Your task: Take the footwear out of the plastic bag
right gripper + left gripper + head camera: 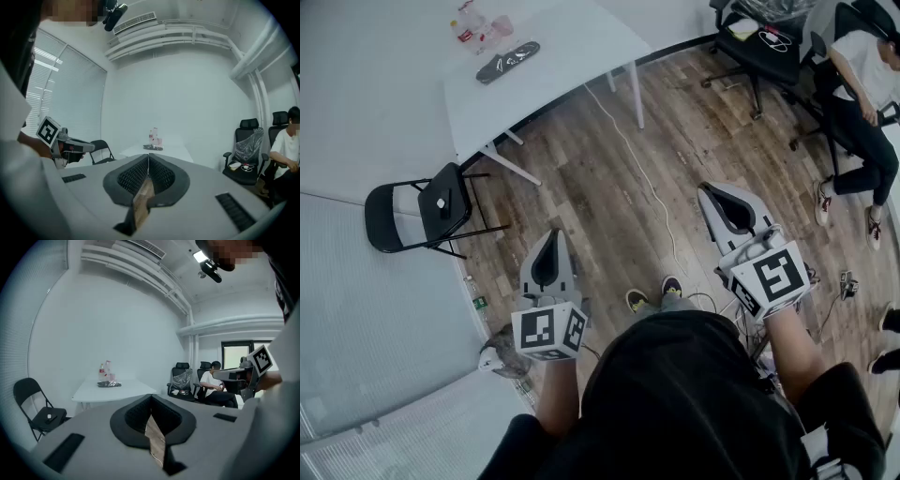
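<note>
Head view: the dark footwear in its clear plastic bag point(508, 62) lies by the white worktop's point(581, 42) left edge.

Left gripper view: the left gripper point(151, 401) is clenched, empty.

Right gripper view: the right gripper point(148, 159) is clenched, empty.

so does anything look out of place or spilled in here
Nothing spilled or damaged. Only a loose white cable trails across the wood floor from the table toward the person's feet; the bottles stand upright.

Plastic bag point(508, 62) contents indistinct
</note>
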Action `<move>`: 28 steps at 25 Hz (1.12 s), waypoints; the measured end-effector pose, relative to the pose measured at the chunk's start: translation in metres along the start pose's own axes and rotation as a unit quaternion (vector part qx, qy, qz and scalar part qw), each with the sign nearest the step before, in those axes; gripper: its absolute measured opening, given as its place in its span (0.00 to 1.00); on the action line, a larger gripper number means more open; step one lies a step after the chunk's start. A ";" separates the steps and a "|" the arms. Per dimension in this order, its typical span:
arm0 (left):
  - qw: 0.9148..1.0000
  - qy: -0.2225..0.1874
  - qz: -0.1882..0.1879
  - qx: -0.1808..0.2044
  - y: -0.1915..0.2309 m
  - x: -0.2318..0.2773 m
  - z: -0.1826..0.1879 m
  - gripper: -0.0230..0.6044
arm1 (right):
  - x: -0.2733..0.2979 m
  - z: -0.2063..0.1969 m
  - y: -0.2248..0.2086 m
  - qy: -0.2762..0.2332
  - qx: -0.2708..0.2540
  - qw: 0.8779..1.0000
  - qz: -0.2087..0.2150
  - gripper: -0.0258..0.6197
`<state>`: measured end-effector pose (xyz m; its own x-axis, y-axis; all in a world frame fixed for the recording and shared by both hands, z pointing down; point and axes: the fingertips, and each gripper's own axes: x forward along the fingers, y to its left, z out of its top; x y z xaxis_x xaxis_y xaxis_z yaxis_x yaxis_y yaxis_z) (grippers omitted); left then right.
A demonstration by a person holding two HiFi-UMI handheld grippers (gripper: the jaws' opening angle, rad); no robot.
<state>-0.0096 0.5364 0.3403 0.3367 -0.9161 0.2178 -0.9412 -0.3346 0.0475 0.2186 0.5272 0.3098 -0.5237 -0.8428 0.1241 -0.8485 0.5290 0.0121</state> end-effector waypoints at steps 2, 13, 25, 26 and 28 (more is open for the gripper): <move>1.000 0.003 -0.006 -0.005 0.005 -0.004 0.000 0.07 | 0.006 0.001 0.009 0.006 -0.002 1.000 -0.004 0.07; 1.000 -0.003 0.017 -0.022 0.049 -0.032 0.003 0.07 | 0.036 0.012 0.041 -0.003 0.010 1.000 0.010 0.07; 0.999 -0.025 -0.012 -0.033 0.080 -0.059 0.001 0.07 | 0.042 0.023 0.096 -0.023 0.024 0.999 0.033 0.07; 0.999 -0.025 -0.016 -0.033 0.082 -0.061 -0.001 0.07 | 0.043 0.022 0.102 -0.022 0.027 0.999 0.035 0.07; 0.999 -0.024 -0.021 -0.034 0.087 -0.066 -0.003 0.07 | 0.044 0.020 0.114 -0.020 0.029 0.999 0.040 0.07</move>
<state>-0.1134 0.5681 0.3333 0.3755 -0.9117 0.1665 -0.9254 -0.3587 0.1225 0.0971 0.5488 0.2963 -0.5908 -0.8026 0.0823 -0.8068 0.5883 -0.0548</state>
